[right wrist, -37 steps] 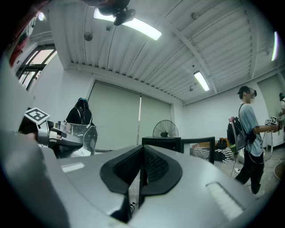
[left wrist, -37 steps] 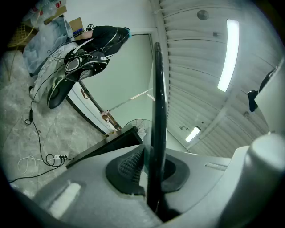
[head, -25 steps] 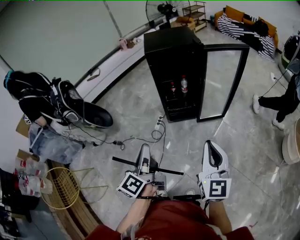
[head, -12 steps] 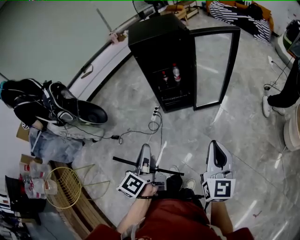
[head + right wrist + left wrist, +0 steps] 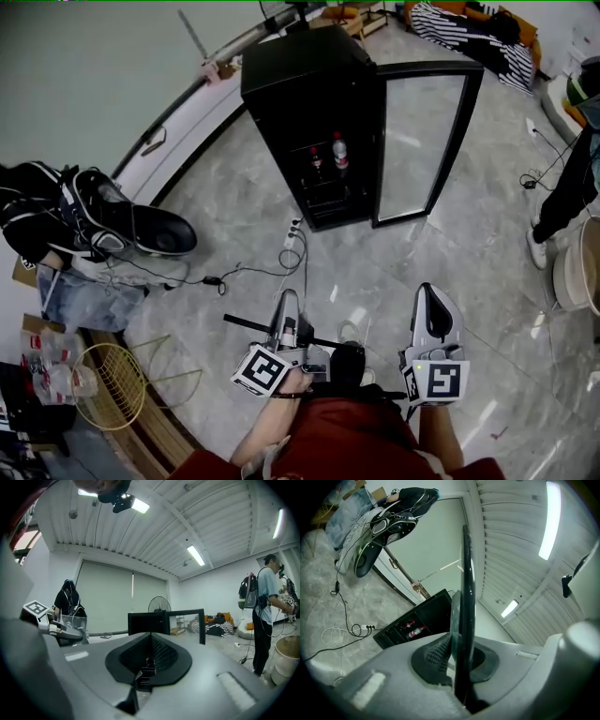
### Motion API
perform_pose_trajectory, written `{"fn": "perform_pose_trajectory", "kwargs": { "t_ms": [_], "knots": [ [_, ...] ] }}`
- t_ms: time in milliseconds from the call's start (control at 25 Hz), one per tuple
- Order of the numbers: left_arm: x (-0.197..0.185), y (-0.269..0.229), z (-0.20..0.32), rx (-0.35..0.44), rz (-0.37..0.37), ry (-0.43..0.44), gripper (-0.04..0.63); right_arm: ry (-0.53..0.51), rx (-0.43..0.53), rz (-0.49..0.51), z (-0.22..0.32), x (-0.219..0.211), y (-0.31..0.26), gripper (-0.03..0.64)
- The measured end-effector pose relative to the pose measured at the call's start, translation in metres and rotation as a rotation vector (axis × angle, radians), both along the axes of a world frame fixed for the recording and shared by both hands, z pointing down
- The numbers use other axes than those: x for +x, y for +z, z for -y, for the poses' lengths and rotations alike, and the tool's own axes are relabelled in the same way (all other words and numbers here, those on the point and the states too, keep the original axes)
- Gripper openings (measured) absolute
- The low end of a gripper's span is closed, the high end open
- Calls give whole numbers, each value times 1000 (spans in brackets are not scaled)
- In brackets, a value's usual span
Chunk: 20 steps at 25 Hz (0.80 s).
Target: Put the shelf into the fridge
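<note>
The black fridge (image 5: 309, 94) stands ahead on the floor with its glass door (image 5: 422, 141) swung open to the right. Two bottles (image 5: 339, 155) stand inside. My left gripper (image 5: 289, 302) is shut on the shelf (image 5: 246, 323), a glass pane with a black rim held crosswise. In the left gripper view the shelf (image 5: 465, 620) stands edge-on between the jaws of the left gripper (image 5: 461, 667), and the fridge (image 5: 417, 620) lies beyond. My right gripper (image 5: 427, 295) is shut and empty beside it. From the right gripper (image 5: 151, 641), the fridge (image 5: 147, 623) shows straight ahead.
A power strip and cable (image 5: 291, 239) lie on the floor between me and the fridge. Bags and a backpack (image 5: 122, 225) are piled at the left, with a gold wire basket (image 5: 108, 384) below them. A person (image 5: 572, 178) and a white bin (image 5: 577, 277) are at the right.
The fridge has shifted left and a little nearer in the head view. Both grippers keep their places, and the left one still holds the shelf.
</note>
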<state>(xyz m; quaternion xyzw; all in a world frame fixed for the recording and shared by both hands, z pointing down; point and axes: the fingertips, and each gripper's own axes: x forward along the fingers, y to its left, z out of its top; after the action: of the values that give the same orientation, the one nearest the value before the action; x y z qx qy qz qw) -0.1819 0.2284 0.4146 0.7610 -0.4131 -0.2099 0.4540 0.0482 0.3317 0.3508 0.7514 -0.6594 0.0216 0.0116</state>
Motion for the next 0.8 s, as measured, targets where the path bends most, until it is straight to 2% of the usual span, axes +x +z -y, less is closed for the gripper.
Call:
{"fn": "perform_pose_trajectory", "kwargs": {
  "t_ms": [240,480,640,720,800],
  "knots": [
    [18,7,59,-34,-28,-22,18,-12,-19,0,66,22,0,0],
    [26,9,122,-37,2,-26,18,-41,-31,-13,136,27,-7,0],
    [31,8,155,-52,-20,-39,18,-61,-30,-37,174,29,-16,0],
    [34,4,170,-47,-54,-41,18,-71,-22,-45,191,27,-21,0],
    [35,2,184,-34,-47,-41,18,-83,-13,-48,206,24,-24,0]
  ]
}}
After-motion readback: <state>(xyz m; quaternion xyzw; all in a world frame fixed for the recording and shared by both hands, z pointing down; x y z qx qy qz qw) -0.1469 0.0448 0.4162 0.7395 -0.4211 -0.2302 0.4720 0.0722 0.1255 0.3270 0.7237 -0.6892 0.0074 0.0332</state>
